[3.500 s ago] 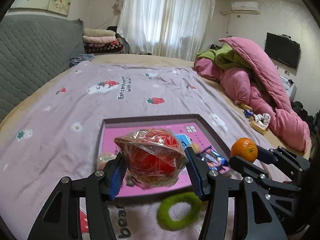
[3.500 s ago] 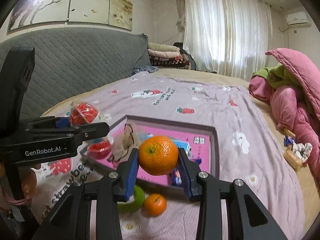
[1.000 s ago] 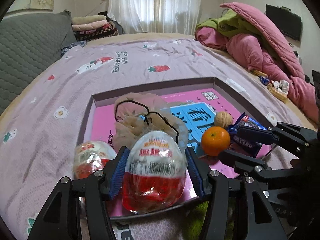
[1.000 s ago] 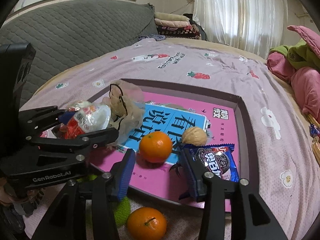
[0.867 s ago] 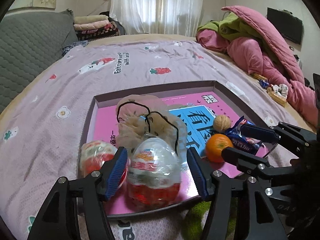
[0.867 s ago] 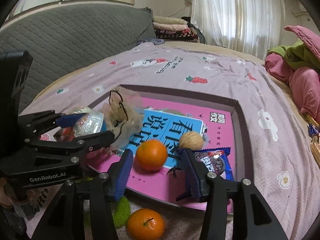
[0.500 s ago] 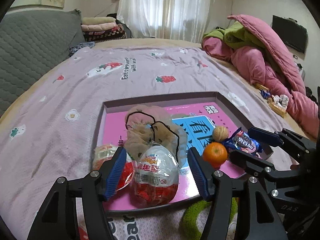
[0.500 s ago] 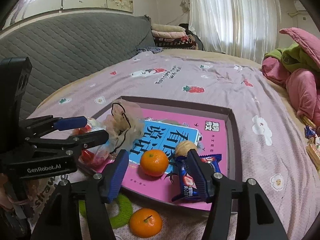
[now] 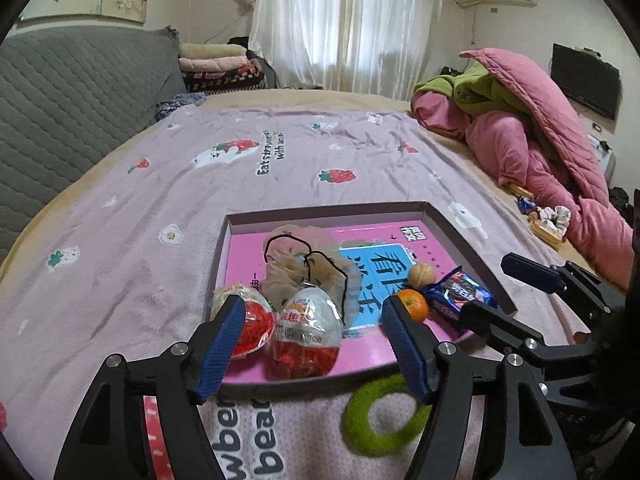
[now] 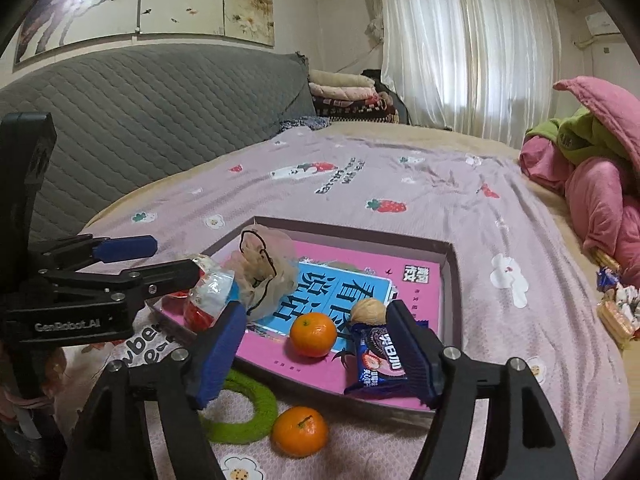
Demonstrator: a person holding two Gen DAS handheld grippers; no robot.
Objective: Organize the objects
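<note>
Both tools hung with jaws opening, nothing between them: left tool (image 9: 316,344), right tool (image 10: 316,356). Wrapped egg (image 9: 306,332) and orange (image 10: 313,334) sat by the tray's (image 10: 450,276) near edge. Bed (image 9: 120,248) beyond lay open.

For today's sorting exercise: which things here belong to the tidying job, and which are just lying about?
Part of the job: shallow box, tangerine in the box, tangerine on the bedspread, green ring, two wrapped chocolate eggs, walnut, biscuit packet.

Lying about: pink quilt, folded blankets, television.
</note>
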